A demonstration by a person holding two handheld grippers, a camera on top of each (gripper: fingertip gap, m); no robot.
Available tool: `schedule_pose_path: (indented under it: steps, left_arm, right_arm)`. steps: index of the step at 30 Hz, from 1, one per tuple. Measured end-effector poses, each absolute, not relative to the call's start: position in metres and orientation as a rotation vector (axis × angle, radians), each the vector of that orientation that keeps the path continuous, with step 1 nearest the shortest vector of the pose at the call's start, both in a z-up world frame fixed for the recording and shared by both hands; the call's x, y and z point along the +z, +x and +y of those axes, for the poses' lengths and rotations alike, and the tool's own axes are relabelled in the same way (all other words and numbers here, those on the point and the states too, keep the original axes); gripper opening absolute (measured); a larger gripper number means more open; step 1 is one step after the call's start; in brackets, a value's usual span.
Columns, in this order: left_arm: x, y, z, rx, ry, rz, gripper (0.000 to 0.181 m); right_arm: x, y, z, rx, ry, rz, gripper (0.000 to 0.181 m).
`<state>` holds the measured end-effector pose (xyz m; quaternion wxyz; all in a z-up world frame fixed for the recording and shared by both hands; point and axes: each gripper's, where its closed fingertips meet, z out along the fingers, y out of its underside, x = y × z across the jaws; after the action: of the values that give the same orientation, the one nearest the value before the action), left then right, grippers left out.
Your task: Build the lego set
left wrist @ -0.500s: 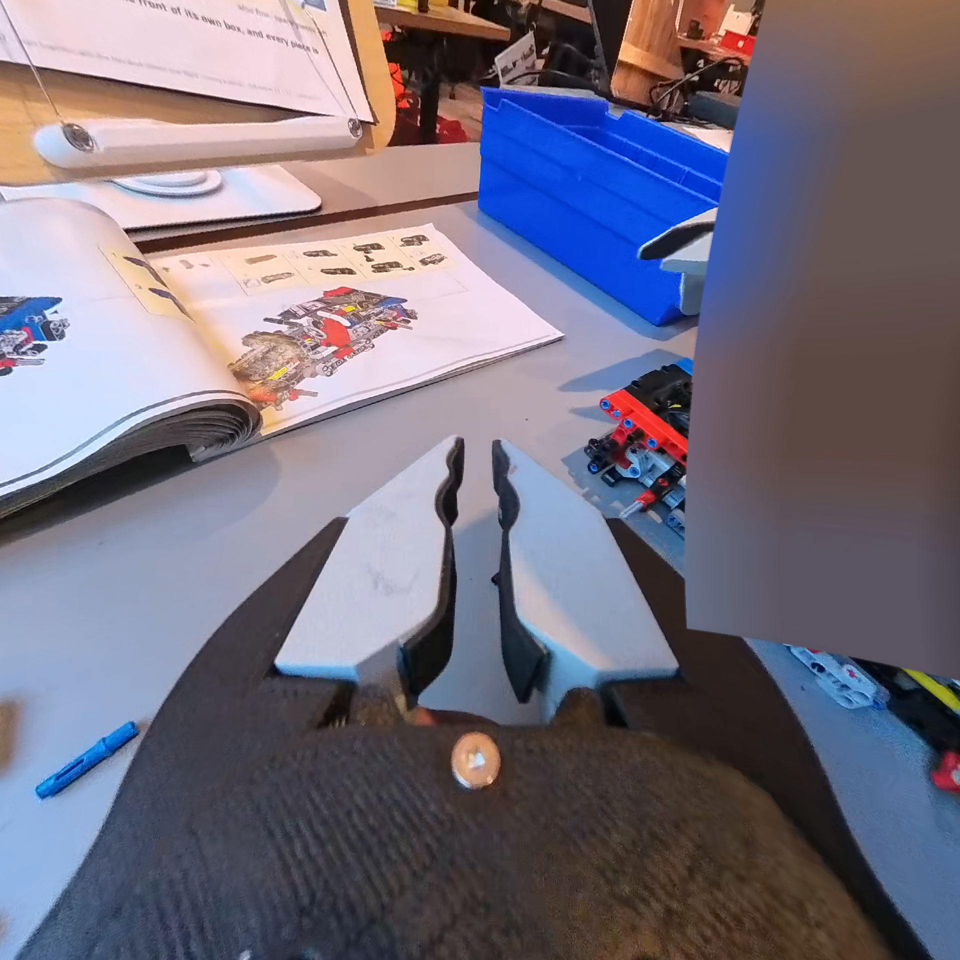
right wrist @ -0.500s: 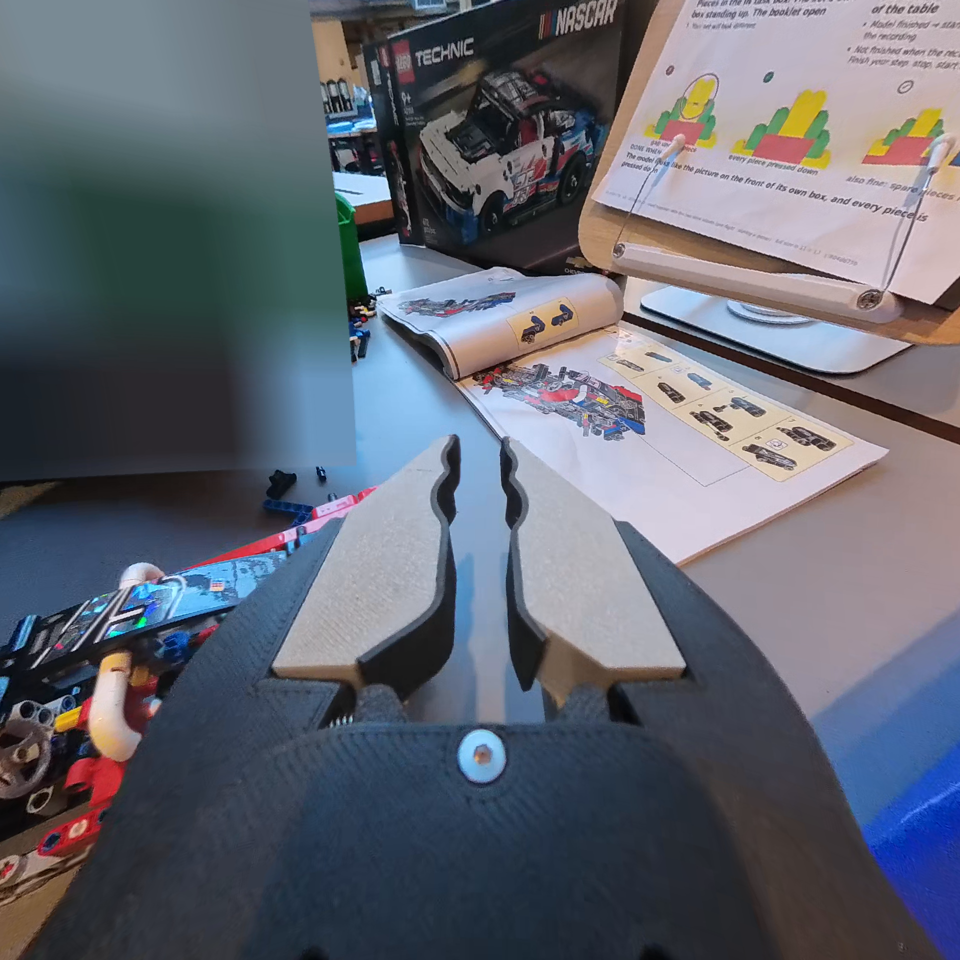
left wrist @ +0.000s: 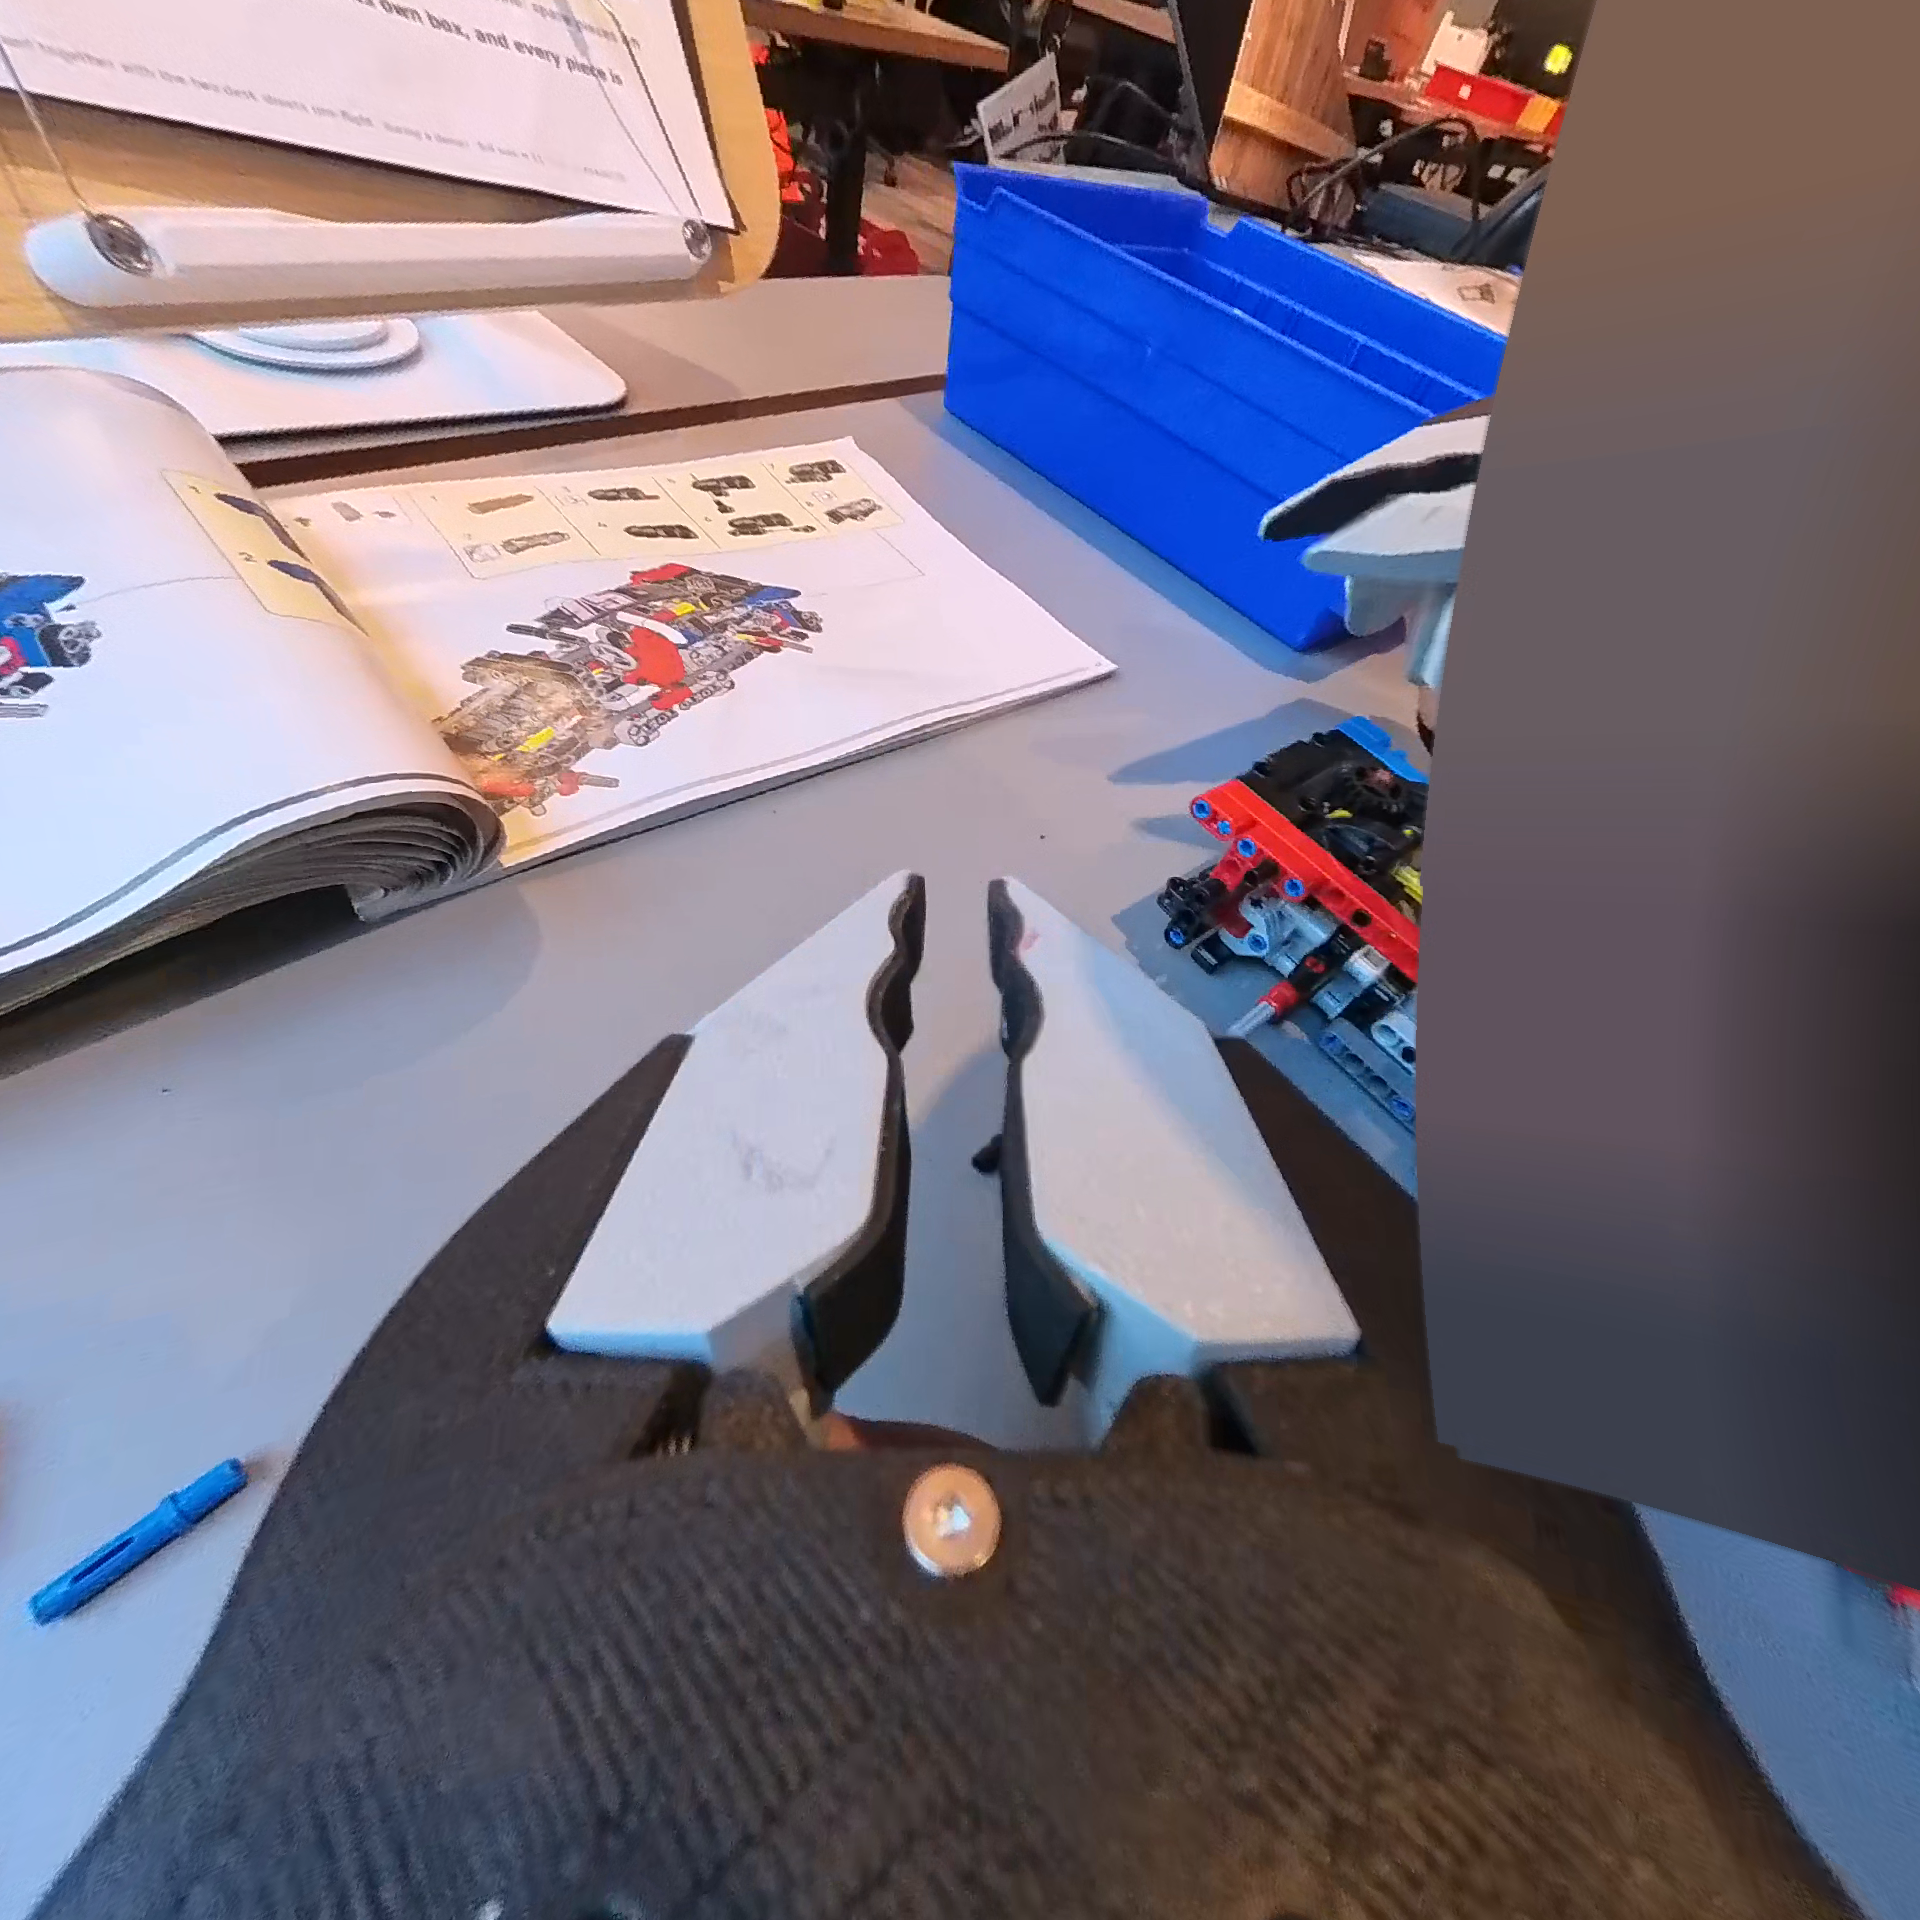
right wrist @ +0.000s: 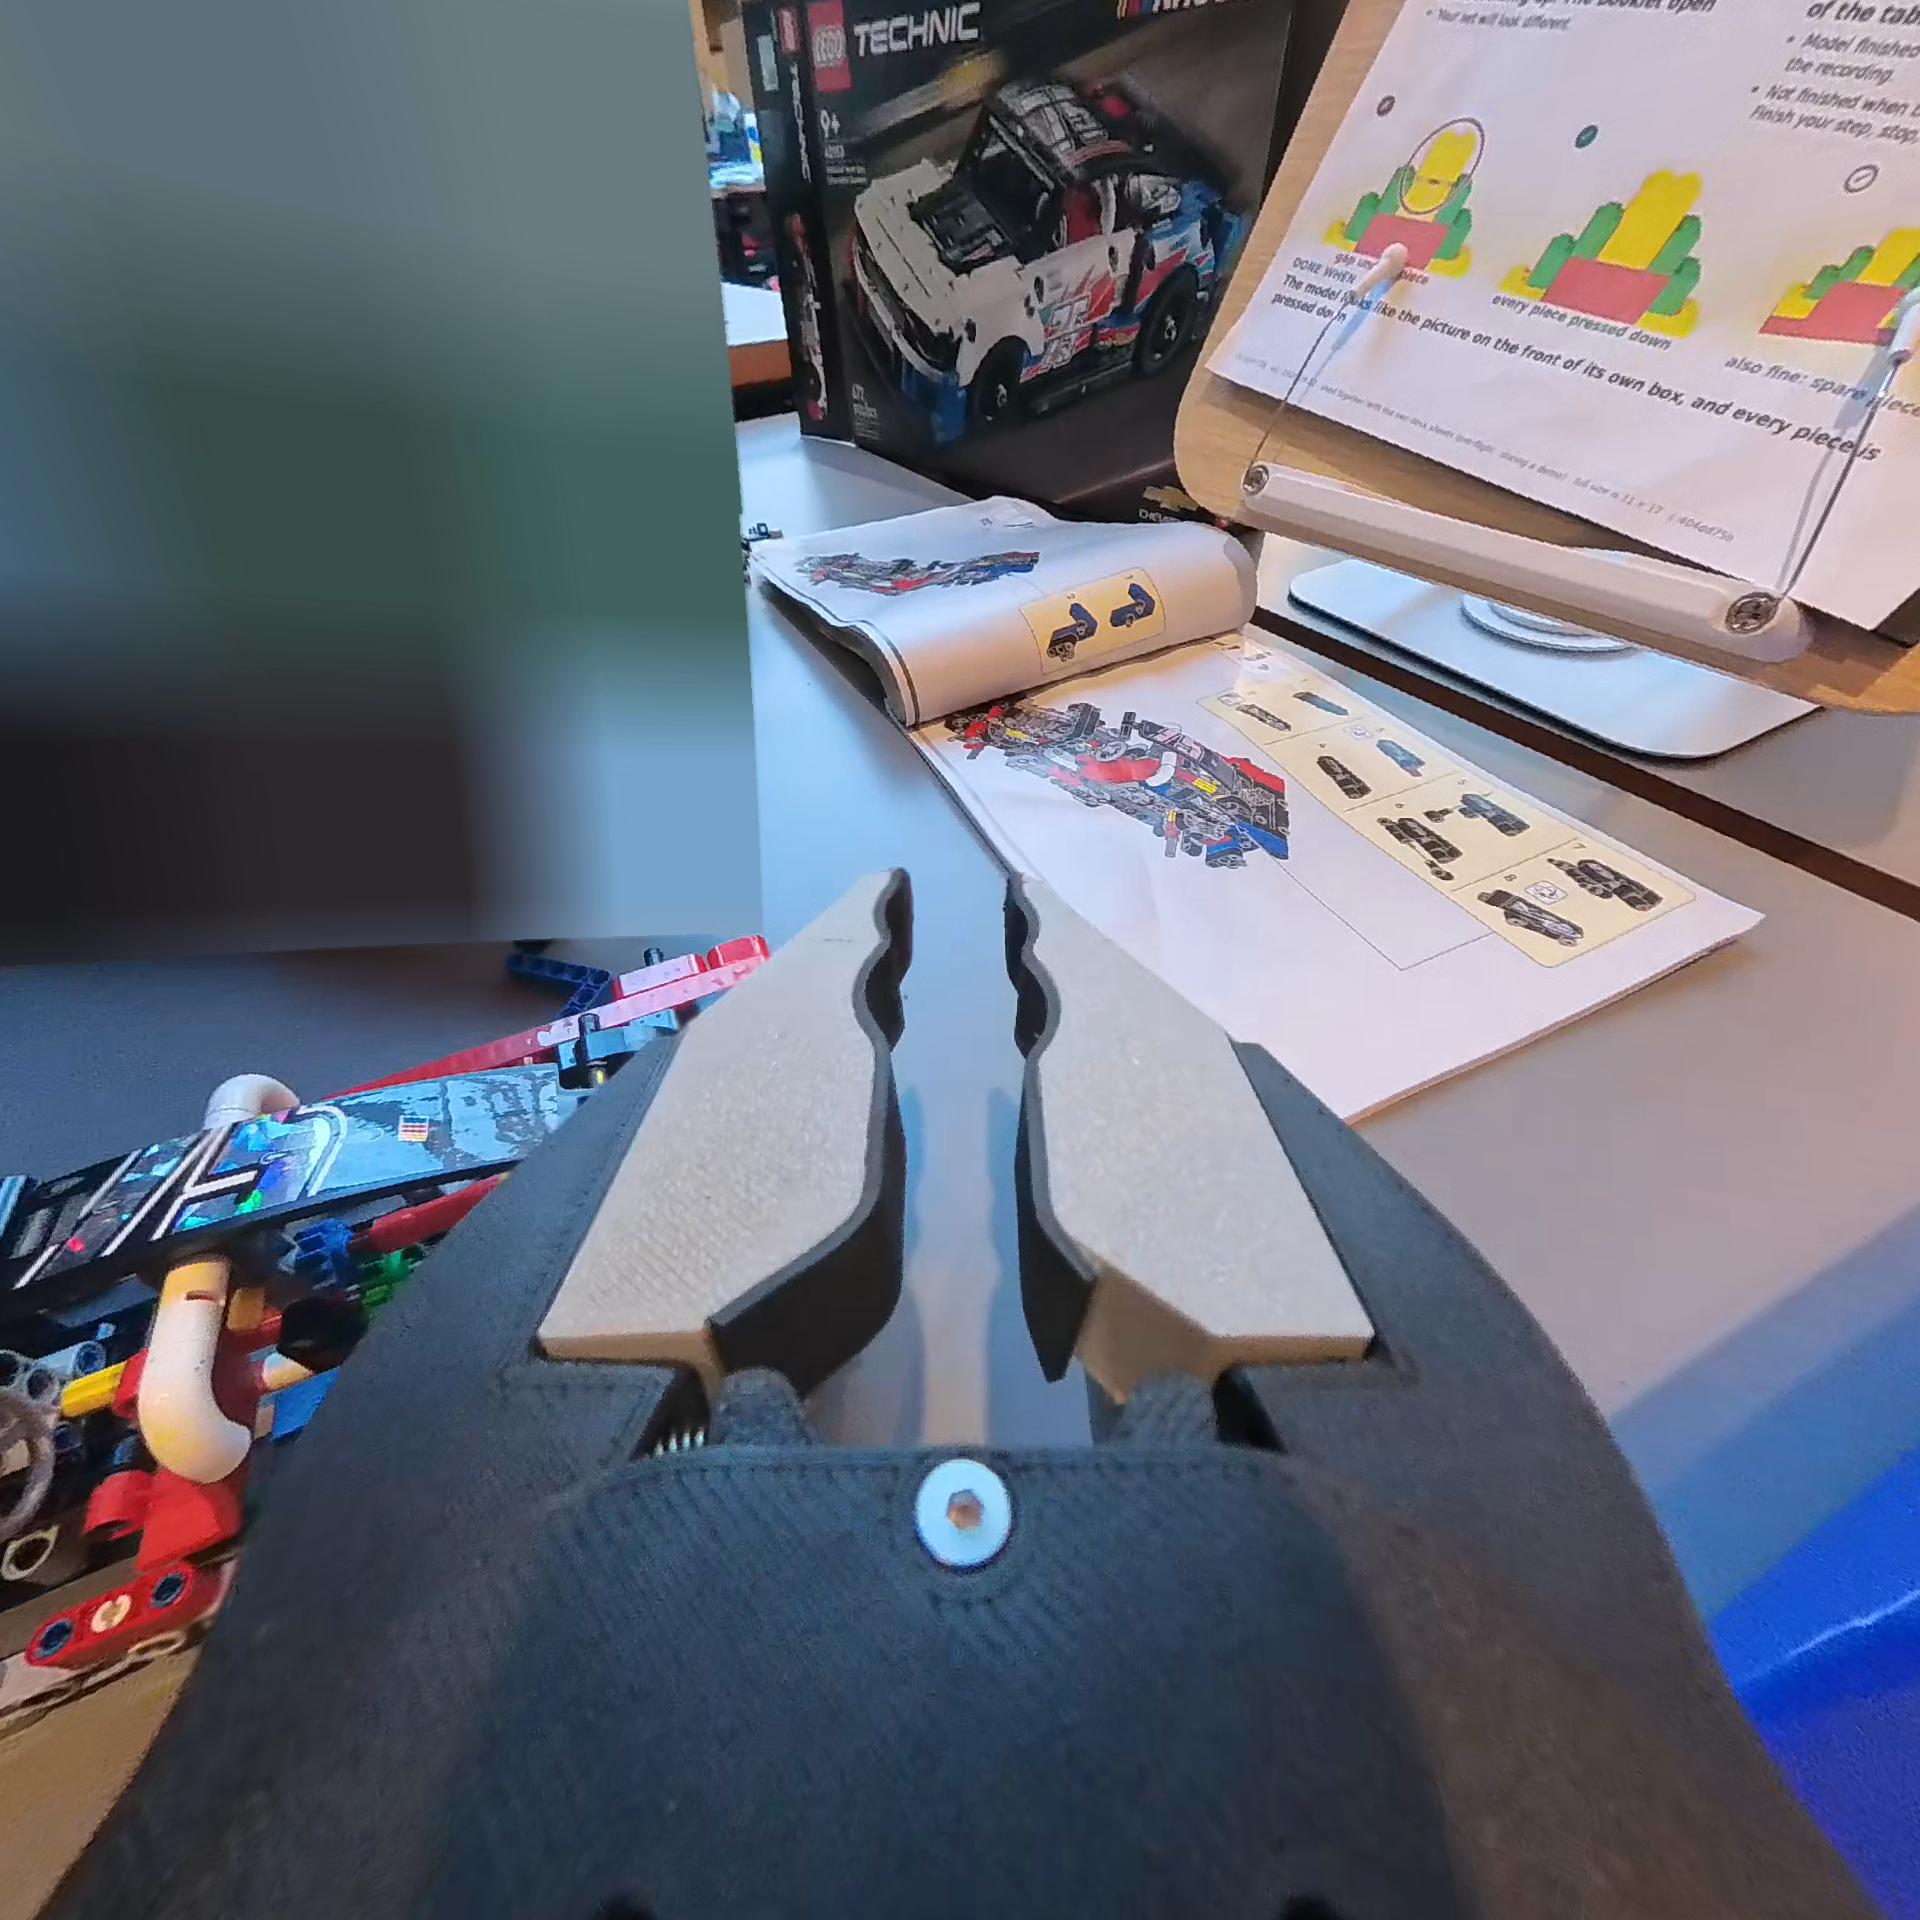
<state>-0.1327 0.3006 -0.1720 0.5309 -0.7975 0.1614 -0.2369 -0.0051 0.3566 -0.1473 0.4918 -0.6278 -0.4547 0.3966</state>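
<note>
The partly built Lego model [left wrist: 1299, 883] lies on the grey table right of my left gripper [left wrist: 953, 896], half hidden by a blurred patch; it shows a red beam with blue pins. In the right wrist view the model [right wrist: 260, 1174] lies left of my right gripper [right wrist: 958, 896], with a shiny stickered panel and a white curved pipe. Both grippers hover over bare table, jaws a narrow gap apart with nothing between them. The open instruction booklet [left wrist: 644, 644] lies ahead of both and also shows in the right wrist view [right wrist: 1247, 821]. A finger [left wrist: 1392, 561] of the right gripper shows at the patch's edge.
A loose blue pin [left wrist: 135, 1538] lies at the near left. A blue bin [left wrist: 1195, 395] stands at the back right. The set's box [right wrist: 1018, 229] stands behind the booklet. A wooden document stand [right wrist: 1507, 509] with a printed sheet sits on a white base. Loose pieces [right wrist: 561, 977] lie beyond the model. My right fingertips sit around 15 cm from my left ones.
</note>
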Motion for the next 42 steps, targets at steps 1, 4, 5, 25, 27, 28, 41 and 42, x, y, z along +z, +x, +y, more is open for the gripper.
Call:
schedule_pose_path:
  steps: [1, 4, 5, 25, 27, 28, 41, 42]
  left_arm:
    - [-0.173, -0.129, 0.298, -0.582, -1.911, 0.41, 0.009]
    - [-0.179, -0.107, 0.278, -0.72, -1.93, 0.584, 0.012]
    - [-0.18, -0.103, 0.272, -0.752, -1.926, 0.635, 0.014]
    - [-0.224, -0.087, 0.253, -0.543, -2.112, 0.946, 0.022]
    - [-0.231, -0.087, 0.252, -0.487, -2.139, 0.982, 0.024]
    - [-0.233, -0.086, 0.251, -0.468, -2.145, 1.005, 0.024]
    - [-0.233, -0.084, 0.249, -0.413, -2.11, 1.046, 0.004]
    - [-0.231, -0.085, 0.249, -0.41, -2.101, 1.037, 0.004]
  right_arm:
    - [-0.149, -0.005, 0.358, 0.957, -1.526, -1.101, 0.013]
    - [-0.154, -0.006, 0.358, 0.979, -1.542, -1.099, 0.013]
    - [-0.156, -0.006, 0.358, 0.99, -1.55, -1.101, 0.013]
    - [-0.138, -0.019, 0.329, 0.978, -1.442, -1.184, 0.01]
    - [-0.136, -0.02, 0.326, 0.978, -1.433, -1.193, 0.01]
    - [-0.136, -0.02, 0.325, 0.981, -1.43, -1.196, 0.01]
    - [-0.133, -0.023, 0.327, 1.003, -1.421, -1.164, 0.009]
    - [-0.134, -0.024, 0.327, 1.005, -1.42, -1.164, 0.008]
